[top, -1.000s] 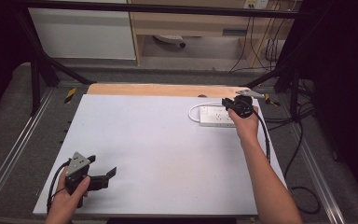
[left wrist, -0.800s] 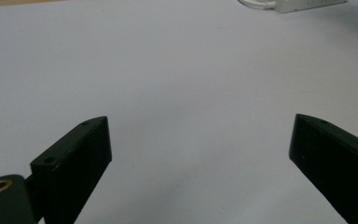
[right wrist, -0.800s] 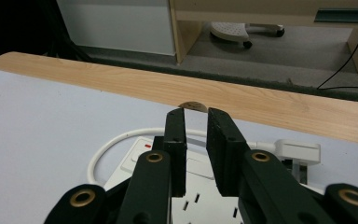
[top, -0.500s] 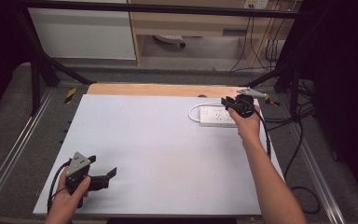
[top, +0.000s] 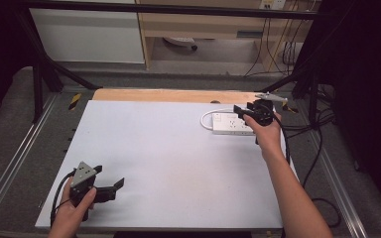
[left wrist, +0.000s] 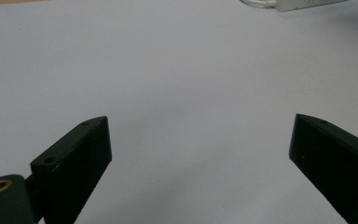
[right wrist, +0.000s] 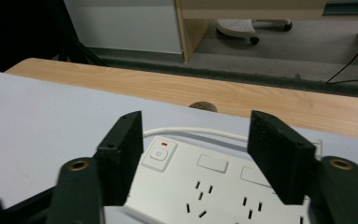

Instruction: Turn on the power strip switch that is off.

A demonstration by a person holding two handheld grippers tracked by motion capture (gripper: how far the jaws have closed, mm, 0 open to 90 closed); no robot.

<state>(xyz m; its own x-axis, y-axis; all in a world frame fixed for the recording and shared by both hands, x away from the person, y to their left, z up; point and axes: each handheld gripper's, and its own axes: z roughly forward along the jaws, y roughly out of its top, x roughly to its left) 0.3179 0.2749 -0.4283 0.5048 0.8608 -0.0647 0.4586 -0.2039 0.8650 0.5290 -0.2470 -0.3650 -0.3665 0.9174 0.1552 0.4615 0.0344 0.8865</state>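
- White power strip (top: 232, 124) (right wrist: 223, 186) lies flat near the white table's far right corner, sockets facing up.
- Its switch (right wrist: 158, 153), with a red mark, sits at the left end.
- Its white cord (top: 207, 117) loops off that end.

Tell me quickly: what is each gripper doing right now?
Left gripper: open, empty, over the bare white table.
Right gripper: open, holding nothing, above the power strip.

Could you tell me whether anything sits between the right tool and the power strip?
Nothing visible does. The right tool is open just above the power strip, its jaws framing the switch end, with only the strip's own white cable curving behind it.
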